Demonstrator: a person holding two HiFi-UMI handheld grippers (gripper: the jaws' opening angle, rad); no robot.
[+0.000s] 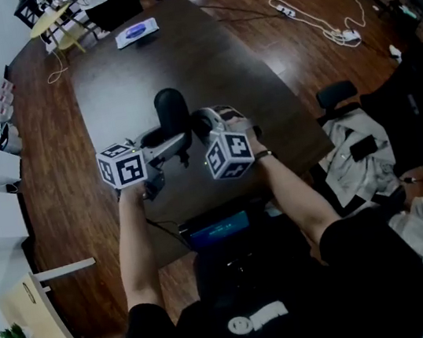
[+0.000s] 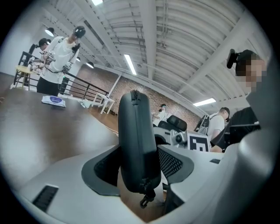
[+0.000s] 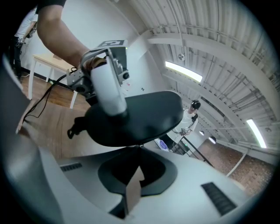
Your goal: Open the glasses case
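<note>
A black zipped glasses case (image 1: 171, 111) stands upright above the dark table (image 1: 219, 67). My left gripper (image 1: 178, 142) is shut on its lower end. In the left gripper view the case (image 2: 135, 135) sits between both pads, with the zip pull (image 2: 145, 200) dangling below. My right gripper (image 1: 201, 126) comes in from the right, jaws shut. In the right gripper view its tips (image 3: 139, 148) meet right at the case's (image 3: 140, 116) edge seam. What they pinch there is hidden. The zip pull (image 3: 72, 128) hangs at the case's left end.
A white booklet (image 1: 136, 32) lies at the table's far end. A dark device with a lit screen (image 1: 217, 228) sits at the near edge. A chair with clothes (image 1: 356, 149) stands to the right, cables (image 1: 324, 25) lie on the floor, and people (image 2: 57, 57) stand in the background.
</note>
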